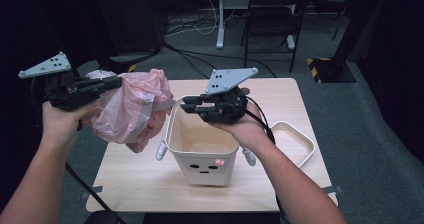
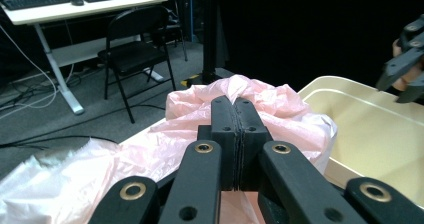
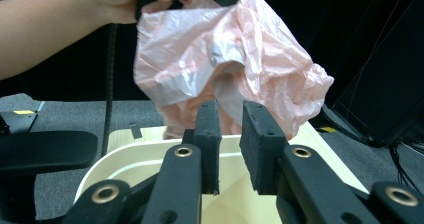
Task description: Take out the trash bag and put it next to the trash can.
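A crumpled pink plastic bag (image 1: 130,109) hangs in the air left of a cream bin (image 1: 202,149) that has a small face on its front. My left gripper (image 1: 116,82) is shut on the bag's top; in the left gripper view its jaws (image 2: 234,103) pinch pink film (image 2: 285,114). My right gripper (image 1: 186,104) hovers over the bin's left rim, pointing at the bag. Its jaws (image 3: 231,109) stand apart with nothing pressed between them, and the bag (image 3: 215,54) hangs just beyond the tips, above the bin's rim (image 3: 125,151).
The bin stands mid-table on a light wooden table (image 1: 140,179). A cream lid (image 1: 302,141) lies to the bin's right. A black folding chair (image 1: 272,19) and a desk leg stand beyond the table's far edge, with cables on the grey floor.
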Action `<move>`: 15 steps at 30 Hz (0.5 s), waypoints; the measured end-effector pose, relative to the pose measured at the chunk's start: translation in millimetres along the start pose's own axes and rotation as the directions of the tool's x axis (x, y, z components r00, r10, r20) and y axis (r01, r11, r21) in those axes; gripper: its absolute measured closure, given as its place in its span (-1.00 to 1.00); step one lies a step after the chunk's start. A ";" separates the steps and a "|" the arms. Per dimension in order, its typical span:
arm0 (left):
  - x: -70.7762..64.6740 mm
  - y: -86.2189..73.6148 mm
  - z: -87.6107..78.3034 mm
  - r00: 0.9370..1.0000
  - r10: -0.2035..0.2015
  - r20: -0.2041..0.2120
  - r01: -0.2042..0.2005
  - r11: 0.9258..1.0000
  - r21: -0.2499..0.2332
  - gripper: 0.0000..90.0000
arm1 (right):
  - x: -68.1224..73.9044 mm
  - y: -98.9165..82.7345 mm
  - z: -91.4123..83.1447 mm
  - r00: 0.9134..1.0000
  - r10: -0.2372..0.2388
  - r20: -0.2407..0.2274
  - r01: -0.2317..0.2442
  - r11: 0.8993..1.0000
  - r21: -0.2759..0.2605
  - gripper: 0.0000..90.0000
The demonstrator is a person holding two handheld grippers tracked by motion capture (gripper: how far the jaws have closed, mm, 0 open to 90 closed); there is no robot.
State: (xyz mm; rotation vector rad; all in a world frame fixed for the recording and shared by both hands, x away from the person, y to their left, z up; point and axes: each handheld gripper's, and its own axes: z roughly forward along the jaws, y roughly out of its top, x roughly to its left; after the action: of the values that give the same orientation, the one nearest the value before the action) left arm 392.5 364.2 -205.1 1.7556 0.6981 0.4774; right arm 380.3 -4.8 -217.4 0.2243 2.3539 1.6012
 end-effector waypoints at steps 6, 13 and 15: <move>3.8 -8.7 12.8 1.000 -0.012 -0.002 0.012 1.000 0.011 0.98 | 6.7 -5.6 -11.6 1.000 -0.009 0.009 0.009 1.000 -0.004 0.67; 8.6 -18.6 22.1 1.000 -0.031 -0.004 0.031 0.999 0.021 0.98 | 12.7 -8.2 -21.6 1.000 -0.015 0.022 0.015 1.000 -0.013 0.65; 11.5 -23.1 23.9 0.999 -0.043 -0.009 0.044 0.999 0.023 0.98 | 13.5 -10.1 -22.6 0.999 -0.019 0.027 0.019 1.000 -0.009 0.63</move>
State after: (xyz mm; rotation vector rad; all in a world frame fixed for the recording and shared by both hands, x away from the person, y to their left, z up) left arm 411.3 359.3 -234.4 1.7573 0.7491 0.4492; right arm 360.6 -24.7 -221.0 0.2200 2.3209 1.5901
